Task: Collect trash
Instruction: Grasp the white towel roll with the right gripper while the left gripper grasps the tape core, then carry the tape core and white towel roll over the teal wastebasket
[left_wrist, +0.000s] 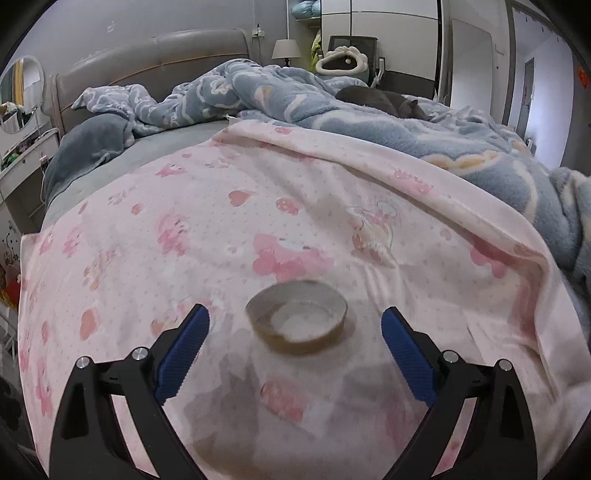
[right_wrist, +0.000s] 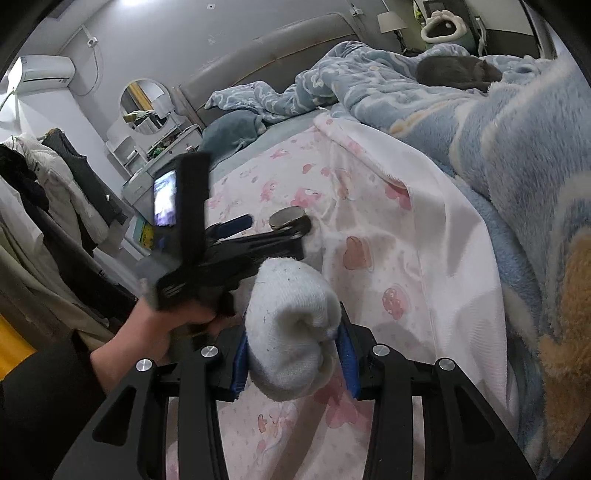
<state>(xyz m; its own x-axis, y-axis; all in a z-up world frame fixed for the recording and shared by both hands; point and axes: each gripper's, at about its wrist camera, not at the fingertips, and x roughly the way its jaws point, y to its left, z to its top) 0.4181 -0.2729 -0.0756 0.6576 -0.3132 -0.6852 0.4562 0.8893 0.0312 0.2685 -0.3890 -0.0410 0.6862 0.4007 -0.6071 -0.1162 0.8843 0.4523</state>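
Observation:
An empty cardboard tape ring (left_wrist: 297, 318) lies flat on the pink patterned sheet (left_wrist: 184, 236) of the bed. My left gripper (left_wrist: 295, 325) is open, its blue pads on either side of the ring and apart from it. In the right wrist view the same ring (right_wrist: 290, 217) shows just past the left gripper (right_wrist: 273, 229), which a hand (right_wrist: 177, 321) holds over the sheet. My right gripper (right_wrist: 293, 356) is shut on a rolled white sock (right_wrist: 291, 332), held above the sheet near the bed's front edge.
A fluffy blue blanket (left_wrist: 461, 144) is heaped on the right of the bed, with a grey cat (left_wrist: 388, 101) lying on it. A dresser with a round mirror (right_wrist: 144, 105) and hanging clothes (right_wrist: 55, 192) stand left of the bed.

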